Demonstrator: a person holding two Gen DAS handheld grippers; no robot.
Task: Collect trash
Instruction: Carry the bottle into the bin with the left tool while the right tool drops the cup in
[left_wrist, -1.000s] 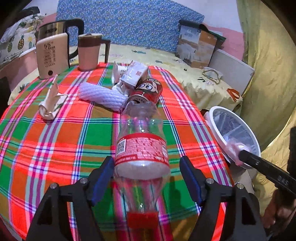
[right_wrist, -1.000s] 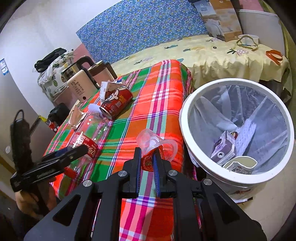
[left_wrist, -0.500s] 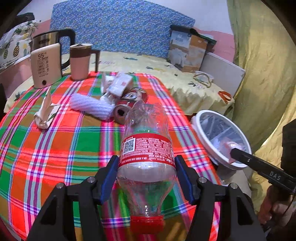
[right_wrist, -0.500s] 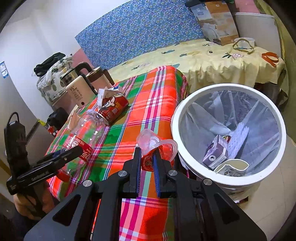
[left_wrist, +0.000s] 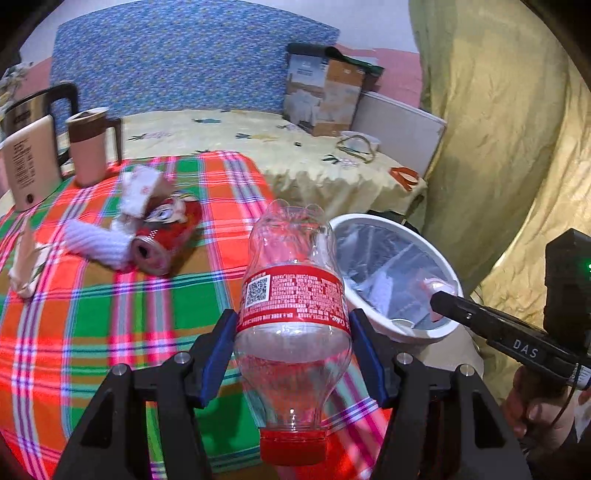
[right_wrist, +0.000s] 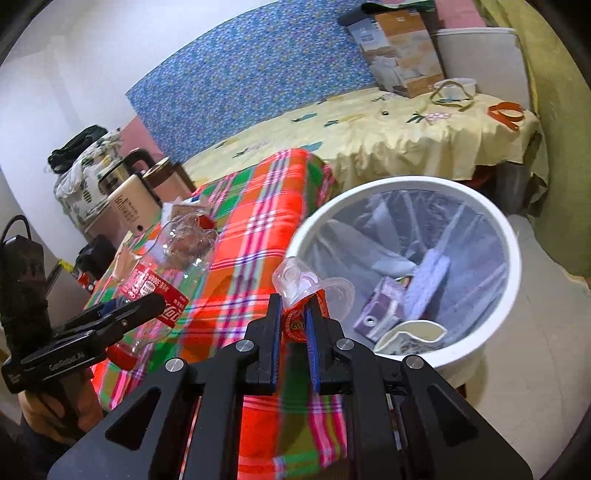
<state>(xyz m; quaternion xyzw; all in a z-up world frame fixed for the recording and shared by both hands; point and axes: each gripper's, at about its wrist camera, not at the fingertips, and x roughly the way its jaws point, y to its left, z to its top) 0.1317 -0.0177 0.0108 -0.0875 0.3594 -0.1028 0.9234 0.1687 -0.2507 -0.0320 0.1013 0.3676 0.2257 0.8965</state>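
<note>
Between blue pads (left_wrist: 221, 350), ribbed clear plastic bottle (left_wrist: 293, 295)

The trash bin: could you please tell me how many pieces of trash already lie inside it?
3: a purple carton, a white foam net sleeve and a crushed paper cup in the bin; more may be hidden.

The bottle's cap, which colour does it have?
Red; the bottle cap shows best in the left wrist view.
</note>
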